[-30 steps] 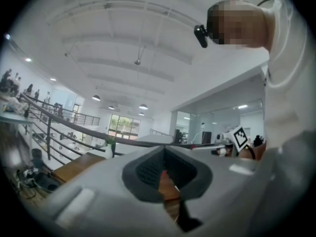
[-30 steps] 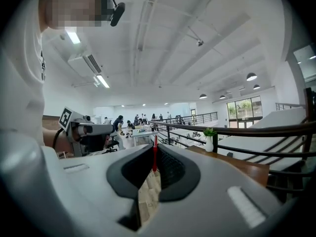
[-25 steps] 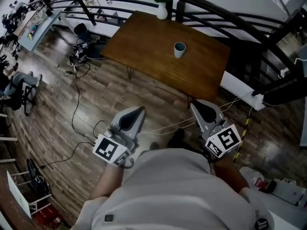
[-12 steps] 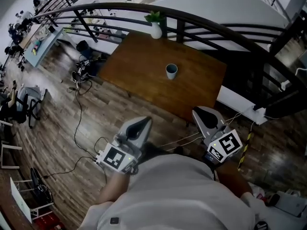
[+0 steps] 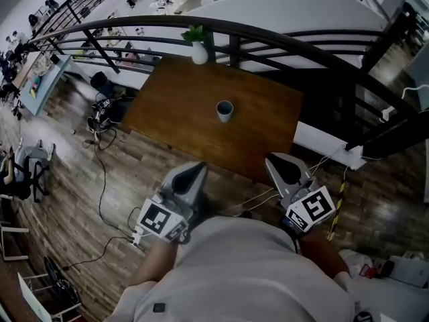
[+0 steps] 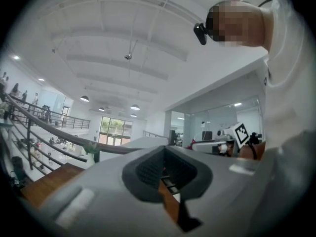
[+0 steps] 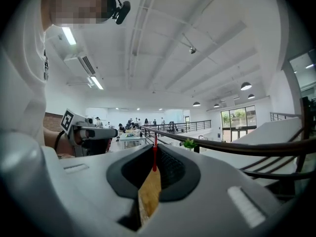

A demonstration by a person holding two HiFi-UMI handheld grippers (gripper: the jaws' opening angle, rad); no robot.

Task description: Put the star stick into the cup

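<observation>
A small teal cup (image 5: 224, 111) stands upright near the middle of a brown wooden table (image 5: 174, 106). Both grippers are held close to my body, short of the table's near edge. My right gripper (image 5: 282, 167) is shut. In the right gripper view a thin red stick (image 7: 154, 154) stands pinched between the tips of that gripper (image 7: 154, 171). No star end shows, and the stick is not visible in the head view. My left gripper (image 5: 191, 174) is shut with nothing in it. The left gripper view shows only a narrow slit at that gripper (image 6: 165, 180).
A white vase with a green plant (image 5: 198, 50) stands at the table's far edge, against a dark curved railing (image 5: 281, 35). Cables (image 5: 107, 173) trail over the wood floor left of me. A white power strip (image 5: 352, 154) lies at the right.
The table and cup have slid down and to the left in the head view and look nearer. Both grippers have stayed shut by my body.
</observation>
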